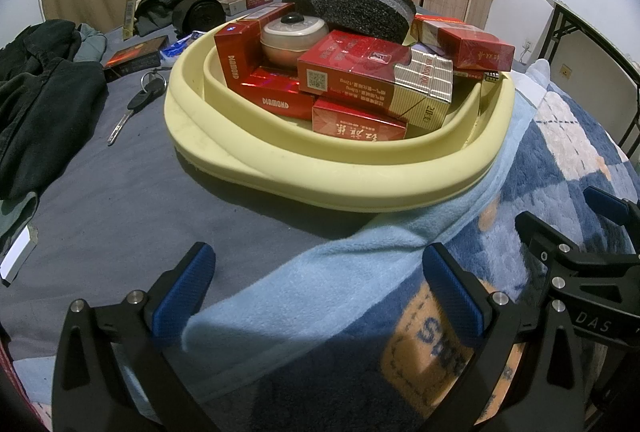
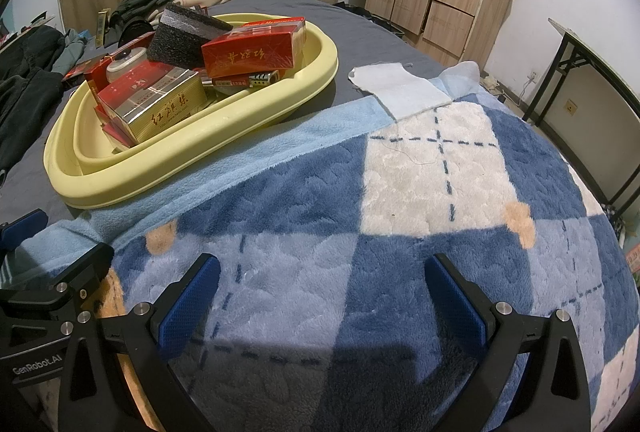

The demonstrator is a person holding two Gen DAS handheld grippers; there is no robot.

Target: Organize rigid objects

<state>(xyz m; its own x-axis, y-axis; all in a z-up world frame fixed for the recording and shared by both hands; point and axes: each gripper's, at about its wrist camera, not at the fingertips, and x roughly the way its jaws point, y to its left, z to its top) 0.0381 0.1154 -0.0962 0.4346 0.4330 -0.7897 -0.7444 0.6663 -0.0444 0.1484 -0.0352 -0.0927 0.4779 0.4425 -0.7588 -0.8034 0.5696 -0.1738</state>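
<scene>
The left tongs (image 1: 318, 280) stand wide open with nothing between their blue pads, hovering over the fold where a pale blue fleece towel (image 1: 360, 256) overlaps a grey bed sheet (image 1: 120, 200). The right tongs (image 2: 322, 290) are likewise spread apart and empty, above a plush blanket chequered in blue and white (image 2: 400, 232).

Ahead of both sits a pale yellow oval plastic basin (image 1: 320, 188), resting on the sheet with its near edge touching the towel. It is heaped with rigid things: several red cigarette packs (image 1: 352, 68), a red-and-gold cigarette pack (image 2: 160, 104) tilted on top, a round cream-coloured jar with a black knob (image 1: 294, 36), and a dark grey foam block (image 1: 372, 8) at the far side. A small metal item, perhaps a lighter (image 2: 264, 78), lies under one red pack.

Left of the basin, on the sheet, lie a black-headed key on a ring (image 1: 138, 102), a dark red flat box (image 1: 134, 58) and heaps of dark clothing (image 1: 36, 104). A white cloth (image 2: 400, 88) lies on the sheet beyond the blanket.
</scene>
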